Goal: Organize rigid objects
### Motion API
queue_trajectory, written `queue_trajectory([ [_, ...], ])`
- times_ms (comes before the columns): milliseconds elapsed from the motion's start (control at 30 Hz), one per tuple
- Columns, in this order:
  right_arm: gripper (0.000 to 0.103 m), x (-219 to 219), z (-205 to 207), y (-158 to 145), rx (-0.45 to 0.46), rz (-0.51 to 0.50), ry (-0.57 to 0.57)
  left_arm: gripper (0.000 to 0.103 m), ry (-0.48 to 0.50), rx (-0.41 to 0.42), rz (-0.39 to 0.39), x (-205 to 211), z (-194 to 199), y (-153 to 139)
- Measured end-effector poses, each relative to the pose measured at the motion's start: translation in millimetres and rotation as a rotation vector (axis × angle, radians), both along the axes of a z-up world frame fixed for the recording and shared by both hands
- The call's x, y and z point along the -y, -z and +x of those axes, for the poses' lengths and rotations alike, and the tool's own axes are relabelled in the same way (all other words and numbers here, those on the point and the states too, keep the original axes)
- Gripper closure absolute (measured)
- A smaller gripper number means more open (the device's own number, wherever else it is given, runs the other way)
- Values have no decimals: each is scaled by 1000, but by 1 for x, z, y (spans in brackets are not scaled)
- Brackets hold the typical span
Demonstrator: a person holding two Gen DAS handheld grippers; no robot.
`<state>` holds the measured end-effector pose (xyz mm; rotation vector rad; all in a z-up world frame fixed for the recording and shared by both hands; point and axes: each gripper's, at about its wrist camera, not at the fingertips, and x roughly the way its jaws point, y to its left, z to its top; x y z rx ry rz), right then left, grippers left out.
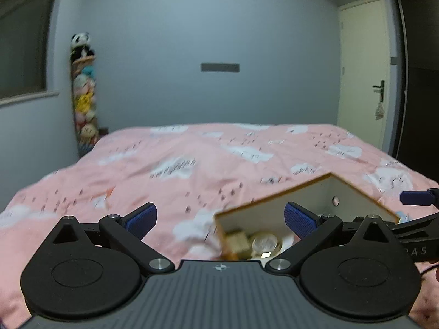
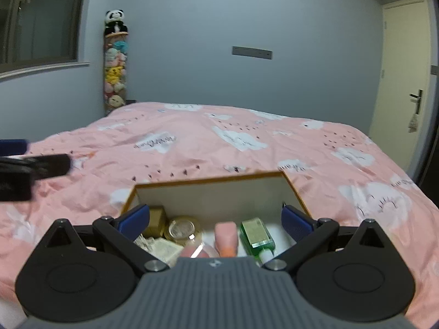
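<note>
While both grippers hang over a bed with a pink cloud-print cover (image 2: 192, 148), each stands spread wide with nothing between its blue pads.

Left gripper (image 1: 221, 218): jaws apart, over bare cover; box to its right, partly behind the right finger. The right gripper's blue pad shows at this view's right edge.

Right gripper (image 2: 215, 219): jaws apart, directly above the box; the left gripper shows blurred at this view's left edge.

Open-top box (image 2: 214, 192), white inside with a tan rim, rests on the cover at the near end of the bed. Inside, left to right: a tan block (image 2: 156, 219), a round clear-lidded jar (image 2: 182, 229), a pink item (image 2: 225, 235), a green bottle with white cap (image 2: 256, 235); pale packets lie nearer the camera.

Background: grey-blue wall, a tall column of plush toys (image 2: 115, 63) topped by a panda in the corner, a cream door (image 2: 403, 63) on the right.
</note>
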<state>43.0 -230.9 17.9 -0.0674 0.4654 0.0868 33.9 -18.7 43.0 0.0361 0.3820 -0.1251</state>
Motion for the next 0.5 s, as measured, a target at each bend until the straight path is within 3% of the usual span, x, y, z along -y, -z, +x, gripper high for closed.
queue_trajectory([
  [267, 3, -13, -8, 33, -83, 1, 44, 0, -143, -171, -11, -22, -3, 37],
  [500, 3, -21, -19, 47, -105, -2, 25, 0, -130, -242, -18, -23, -11, 56],
])
